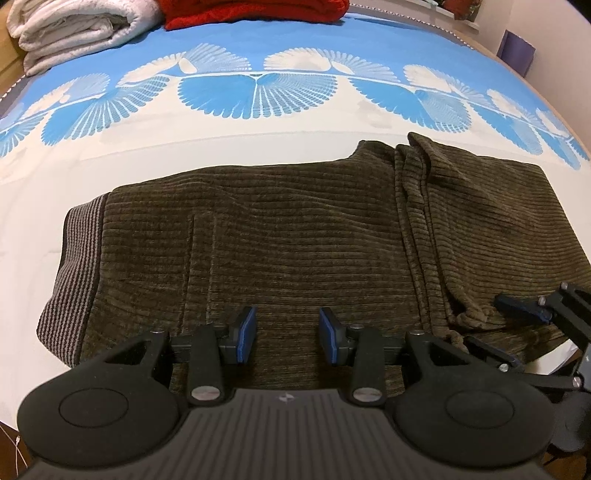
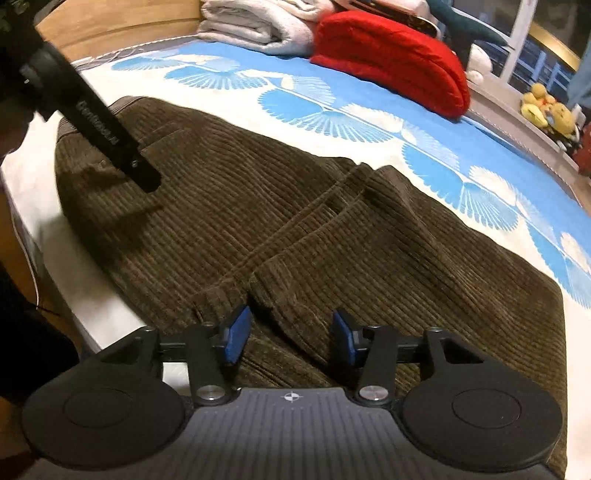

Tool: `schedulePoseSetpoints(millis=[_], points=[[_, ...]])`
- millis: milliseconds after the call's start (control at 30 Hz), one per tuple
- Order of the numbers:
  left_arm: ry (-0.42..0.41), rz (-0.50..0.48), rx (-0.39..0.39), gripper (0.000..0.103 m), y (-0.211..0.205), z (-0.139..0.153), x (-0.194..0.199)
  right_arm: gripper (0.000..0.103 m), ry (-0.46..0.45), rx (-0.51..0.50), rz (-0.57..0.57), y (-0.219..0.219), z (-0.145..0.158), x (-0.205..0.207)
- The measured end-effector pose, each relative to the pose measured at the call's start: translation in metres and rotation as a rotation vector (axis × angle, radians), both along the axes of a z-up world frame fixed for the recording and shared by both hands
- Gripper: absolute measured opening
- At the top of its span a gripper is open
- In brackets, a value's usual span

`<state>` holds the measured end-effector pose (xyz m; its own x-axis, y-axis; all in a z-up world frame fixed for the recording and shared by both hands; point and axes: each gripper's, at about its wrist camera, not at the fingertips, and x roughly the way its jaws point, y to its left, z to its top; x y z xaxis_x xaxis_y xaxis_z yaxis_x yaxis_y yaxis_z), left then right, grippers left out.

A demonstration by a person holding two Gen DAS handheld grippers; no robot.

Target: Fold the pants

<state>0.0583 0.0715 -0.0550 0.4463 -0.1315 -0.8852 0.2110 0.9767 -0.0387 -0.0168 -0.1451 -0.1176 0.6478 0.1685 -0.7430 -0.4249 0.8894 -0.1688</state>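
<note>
Dark olive corduroy pants (image 1: 280, 236) lie folded on the bed, the striped grey waistband (image 1: 70, 266) at the left and the leg cuffs (image 1: 465, 317) folded back onto them at the right. My left gripper (image 1: 288, 336) is open and empty over the near edge of the pants. My right gripper (image 2: 291, 334) is open, its jaws just above the folded-back cuffs (image 2: 236, 291). The pants also show in the right wrist view (image 2: 369, 236). The right gripper shows at the right edge of the left wrist view (image 1: 532, 317). The left gripper's body (image 2: 99, 129) crosses the right wrist view above the waist end.
The bed has a white and blue fan-patterned cover (image 1: 258, 92). A folded white blanket (image 1: 74, 29) and a red cushion (image 2: 391, 59) lie at the far side. Stuffed toys (image 2: 546, 110) sit on a sill at the right. The bed's near edge (image 2: 92, 306) runs at the left.
</note>
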Motion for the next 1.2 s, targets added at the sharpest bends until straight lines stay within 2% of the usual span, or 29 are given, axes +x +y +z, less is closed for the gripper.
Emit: schedulePoseSetpoints(millis=[67,133,200,300,333,400,433,467,500,567,600,633,667,700,733,767,900,1100,1133,1167,1200], points=[[0.002,0.010,-0.002,0.042,0.001,0.000,0.001,0.023,-0.007,-0.004,0.028,0.003,0.000,-0.001],[0.002,0.015,-0.003,0.042,0.002,0.000,0.001,0.010,-0.025,-0.001,0.045,0.004,0.003,0.001],[0.001,0.016,-0.001,0.042,0.002,-0.001,0.002,0.005,-0.050,0.030,0.043,0.000,0.010,0.001],[0.001,0.021,-0.003,0.042,0.002,-0.001,0.003,0.000,-0.134,0.079,0.040,-0.005,0.031,-0.007],[0.001,0.023,-0.004,0.042,0.002,0.000,0.003,0.000,-0.166,0.104,0.061,-0.005,0.040,-0.012],[0.000,0.027,-0.007,0.042,0.002,0.000,0.005,0.000,-0.209,0.159,0.195,0.004,0.054,-0.030],[0.001,0.029,-0.006,0.042,0.002,-0.001,0.006,0.000,-0.203,0.135,0.256,0.011,0.052,-0.037],[0.003,0.031,-0.005,0.042,0.002,-0.001,0.006,0.000,-0.158,0.086,0.303,0.019,0.043,-0.039],[0.005,0.032,-0.003,0.042,0.002,-0.001,0.006,0.000,-0.102,0.030,0.308,0.025,0.028,-0.039],[0.006,0.035,-0.005,0.042,0.003,-0.001,0.004,0.000,-0.129,-0.029,0.244,0.026,0.018,-0.037],[0.005,0.033,-0.006,0.042,0.003,-0.001,0.004,0.001,-0.152,-0.023,0.207,0.025,0.020,-0.034],[0.005,0.029,-0.005,0.042,0.003,-0.001,0.004,0.005,-0.180,-0.007,0.163,0.021,0.025,-0.030],[0.004,0.027,-0.003,0.042,0.004,-0.001,0.004,0.019,-0.197,-0.005,0.128,0.019,0.028,-0.026],[0.006,0.030,0.000,0.042,0.004,-0.002,0.005,0.041,-0.202,-0.016,0.088,0.015,0.029,-0.020],[0.009,0.035,0.001,0.042,0.004,-0.002,0.005,0.048,-0.195,-0.026,0.062,0.011,0.027,-0.016],[0.011,0.039,0.000,0.042,0.005,-0.003,0.006,0.049,-0.172,-0.036,0.036,0.008,0.022,-0.011],[0.014,0.040,0.000,0.042,0.004,-0.003,0.006,0.049,-0.065,-0.059,0.049,0.010,0.000,-0.002],[0.019,0.043,0.006,0.042,0.005,-0.004,0.005,0.048,-0.073,-0.119,0.081,0.021,-0.011,0.004],[0.020,0.048,0.006,0.042,0.006,-0.004,0.005,0.045,-0.071,-0.117,0.080,0.021,-0.011,0.006],[0.020,0.052,0.004,0.042,0.007,-0.004,0.005,0.016,-0.069,-0.101,0.081,0.020,-0.010,0.009],[0.020,0.055,0.003,0.042,0.008,-0.004,0.005,0.012,-0.070,-0.078,0.086,0.020,-0.007,0.010]])
